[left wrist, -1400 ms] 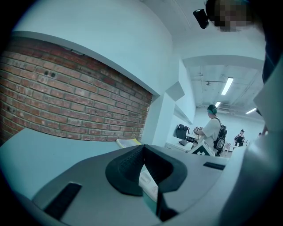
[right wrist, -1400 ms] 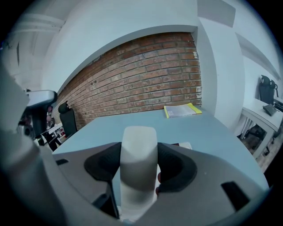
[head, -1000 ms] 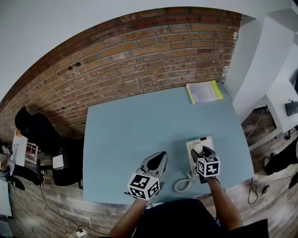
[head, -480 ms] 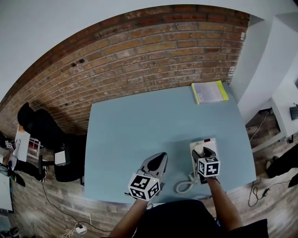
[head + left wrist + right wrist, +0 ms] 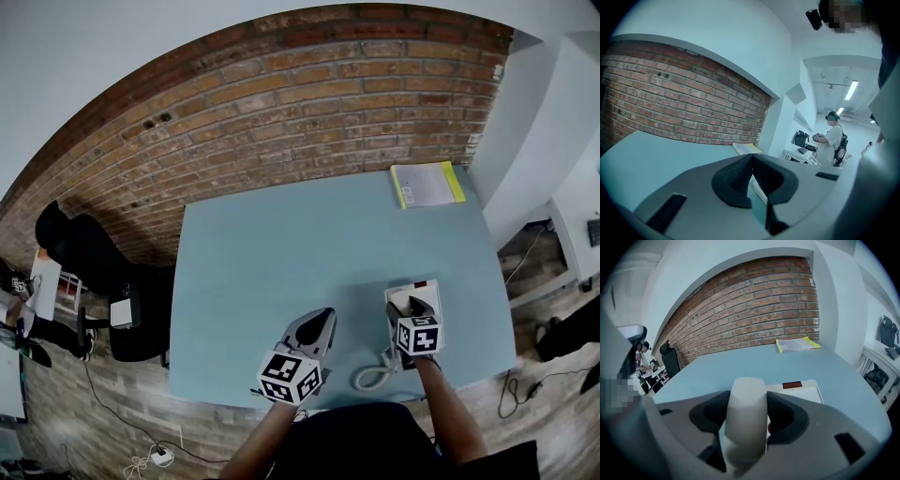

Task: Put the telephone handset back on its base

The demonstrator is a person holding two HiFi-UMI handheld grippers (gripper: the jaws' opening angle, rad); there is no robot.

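Note:
The cream telephone handset sits clamped between the black pads of my right gripper, which is shut on it. In the head view that right gripper holds the handset over the left side of the white telephone base, near the table's front right. A coiled cord trails from it toward the front edge. The base shows a small red panel behind the handset. My left gripper hovers to the left with its jaws closed together and empty.
A yellow-edged booklet lies at the far right corner of the blue table. A brick wall runs behind it. A black chair stands at the left. White desks and a person are off to the right.
The right gripper with the handset has shifted slightly over the base. The left gripper has stayed put. The head view drifted a little.

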